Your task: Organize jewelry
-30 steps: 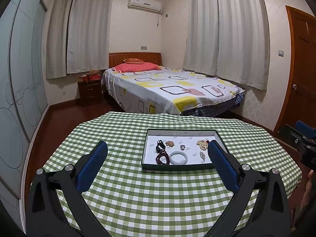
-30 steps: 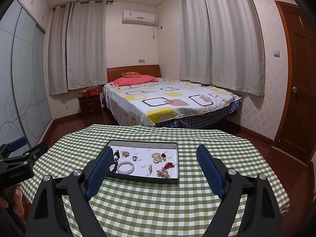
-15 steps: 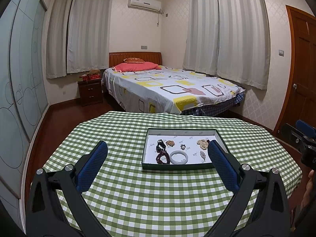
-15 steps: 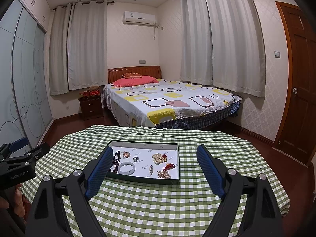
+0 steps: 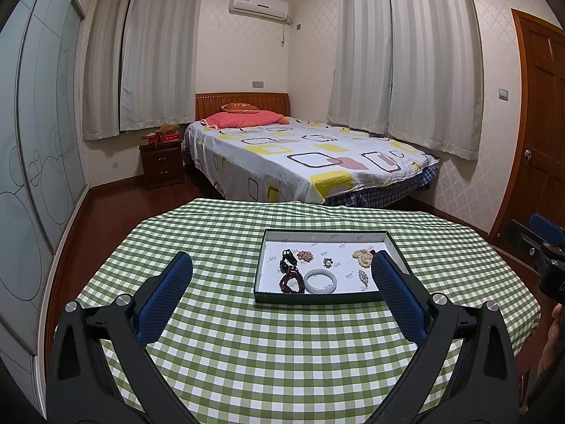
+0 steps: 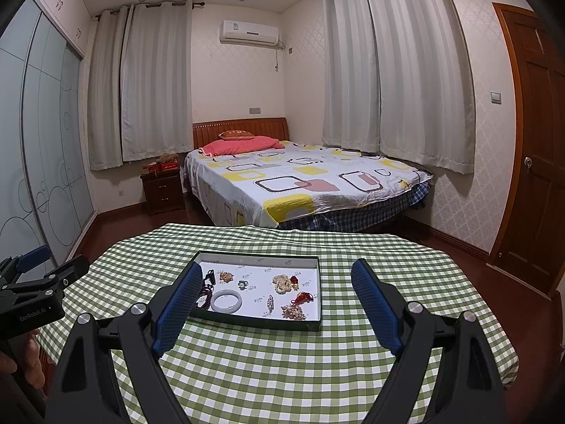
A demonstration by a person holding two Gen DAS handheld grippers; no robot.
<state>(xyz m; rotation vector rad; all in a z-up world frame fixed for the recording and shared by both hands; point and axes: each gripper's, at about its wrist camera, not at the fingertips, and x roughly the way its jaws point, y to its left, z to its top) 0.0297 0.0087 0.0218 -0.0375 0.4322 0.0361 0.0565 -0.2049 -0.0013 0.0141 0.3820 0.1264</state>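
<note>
A shallow dark green box [image 5: 317,299] [image 6: 254,322] with a white floor rests on the green checked tablecloth [image 5: 268,346]. Inside lie a pale bangle [image 5: 320,281] [image 6: 227,300], dark red beads [image 5: 290,281], a black cord piece [image 5: 286,256], a small ring [image 5: 327,262] [image 6: 242,283], cream bead clusters [image 5: 363,255] [image 6: 282,282], a red tasselled piece [image 6: 303,296] and a narrow brooch [image 6: 270,301]. My left gripper [image 5: 282,265] hovers open before the box, nothing between its blue pads. My right gripper [image 6: 277,272] is likewise open and holds nothing.
The round table's edge curves away on all sides. Beyond it stand a bed [image 5: 303,162], a dark nightstand [image 5: 162,164], curtains and a wooden door [image 6: 533,148]. A person's hand [image 6: 21,353] holds the left gripper's handle at the table's left.
</note>
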